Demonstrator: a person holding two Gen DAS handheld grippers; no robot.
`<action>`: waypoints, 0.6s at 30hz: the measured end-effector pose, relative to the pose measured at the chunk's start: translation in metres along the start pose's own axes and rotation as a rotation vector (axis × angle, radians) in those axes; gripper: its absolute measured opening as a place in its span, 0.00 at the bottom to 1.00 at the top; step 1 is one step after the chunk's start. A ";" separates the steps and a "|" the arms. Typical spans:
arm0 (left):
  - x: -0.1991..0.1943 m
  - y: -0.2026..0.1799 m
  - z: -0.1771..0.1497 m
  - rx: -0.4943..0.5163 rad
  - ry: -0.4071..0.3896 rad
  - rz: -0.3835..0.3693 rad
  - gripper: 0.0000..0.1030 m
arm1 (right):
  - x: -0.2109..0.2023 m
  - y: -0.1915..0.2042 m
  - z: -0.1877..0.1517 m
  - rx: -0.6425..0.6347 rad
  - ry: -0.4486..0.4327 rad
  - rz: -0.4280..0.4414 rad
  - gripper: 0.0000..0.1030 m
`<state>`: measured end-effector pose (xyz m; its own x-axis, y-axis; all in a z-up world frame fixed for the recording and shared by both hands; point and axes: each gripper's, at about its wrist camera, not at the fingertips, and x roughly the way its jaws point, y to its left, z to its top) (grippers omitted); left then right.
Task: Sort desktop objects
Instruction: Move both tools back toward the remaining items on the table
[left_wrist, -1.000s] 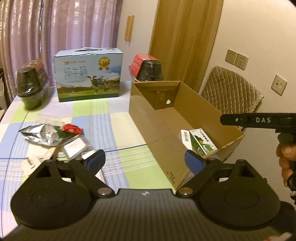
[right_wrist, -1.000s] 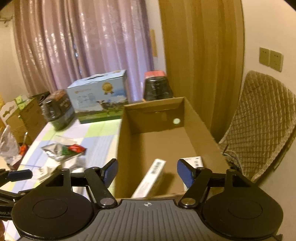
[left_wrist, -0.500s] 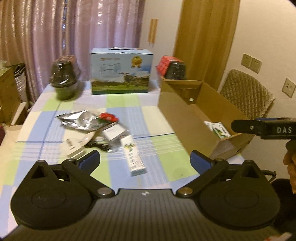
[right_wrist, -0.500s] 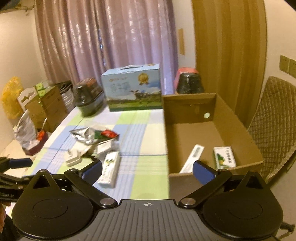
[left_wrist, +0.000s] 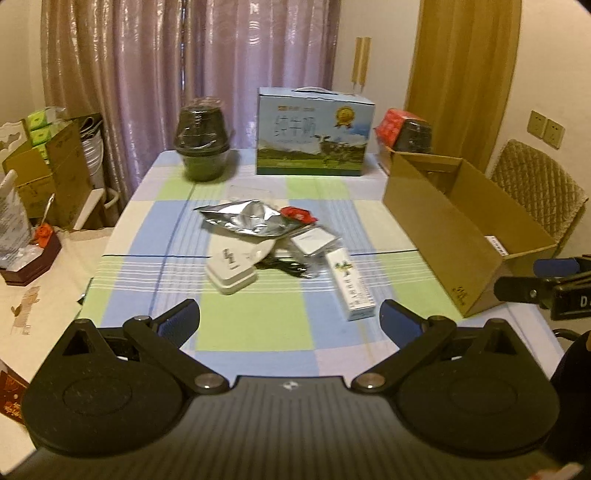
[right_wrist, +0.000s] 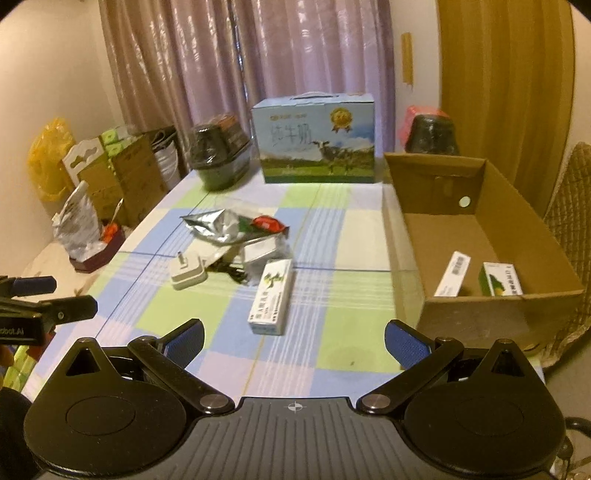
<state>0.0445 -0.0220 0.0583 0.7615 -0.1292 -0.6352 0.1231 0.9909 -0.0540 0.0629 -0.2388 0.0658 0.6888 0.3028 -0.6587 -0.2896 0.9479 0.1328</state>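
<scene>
Both the left claw (left_wrist: 289, 319) and the right claw (right_wrist: 294, 339) stand spread wide and empty above the near edge of the desk (right_wrist: 347, 229). The long white carton (right_wrist: 272, 296) lies flat nearest that edge, apart from the cardboard box (right_wrist: 491, 310) on the right edge. It looks light and stiff with smooth faces, so I would pinch it across its narrow width near the middle.

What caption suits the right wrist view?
Open right tongs face a long white carton beside the cardboard box.
</scene>
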 end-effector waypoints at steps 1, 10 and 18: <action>0.000 0.003 -0.001 0.001 0.004 0.003 0.99 | 0.002 0.002 0.000 -0.003 0.003 0.002 0.98; 0.020 0.027 0.002 0.057 0.032 -0.003 0.99 | 0.018 0.008 -0.003 -0.019 0.035 0.013 0.98; 0.047 0.043 0.009 0.137 0.072 -0.029 0.99 | 0.042 0.014 -0.003 -0.027 0.060 0.023 0.98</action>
<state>0.0907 0.0139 0.0332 0.7094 -0.1503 -0.6885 0.2344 0.9717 0.0293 0.0862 -0.2131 0.0379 0.6408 0.3170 -0.6992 -0.3235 0.9374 0.1286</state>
